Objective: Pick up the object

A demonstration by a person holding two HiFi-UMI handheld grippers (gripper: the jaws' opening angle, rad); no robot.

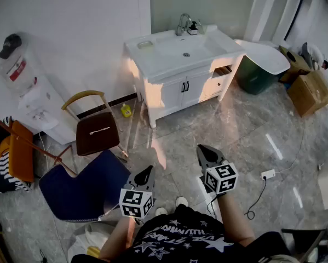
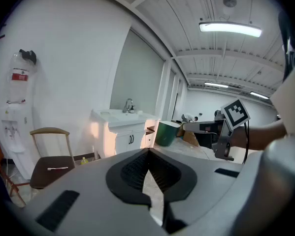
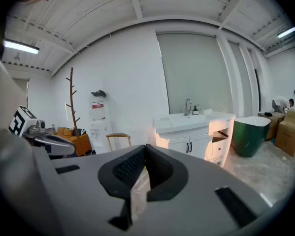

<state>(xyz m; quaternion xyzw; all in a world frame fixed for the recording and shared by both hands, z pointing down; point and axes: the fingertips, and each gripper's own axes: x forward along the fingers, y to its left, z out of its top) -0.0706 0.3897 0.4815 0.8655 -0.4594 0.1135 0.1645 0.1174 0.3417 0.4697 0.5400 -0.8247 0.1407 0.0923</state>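
1. Grey shiny stone floor [image 1: 207, 125] and white walls make up this room.
2. Both claws are closed and hold nothing: the left claw [image 1: 147, 172] and the right claw [image 1: 203, 150], up near the person's body.
3. I cannot tell for sure which thing to pick up. My guess is the small yellow plastic bottle [image 1: 126, 110] on the floor, just beside the white sink cabinet [image 1: 180, 86].
4. It looks light and a bit slippery, so grab it round the middle.
5. A wooden chair with a brown seat [image 1: 97, 131] and a blue fabric chair [image 1: 81, 188] stand close to the way there.
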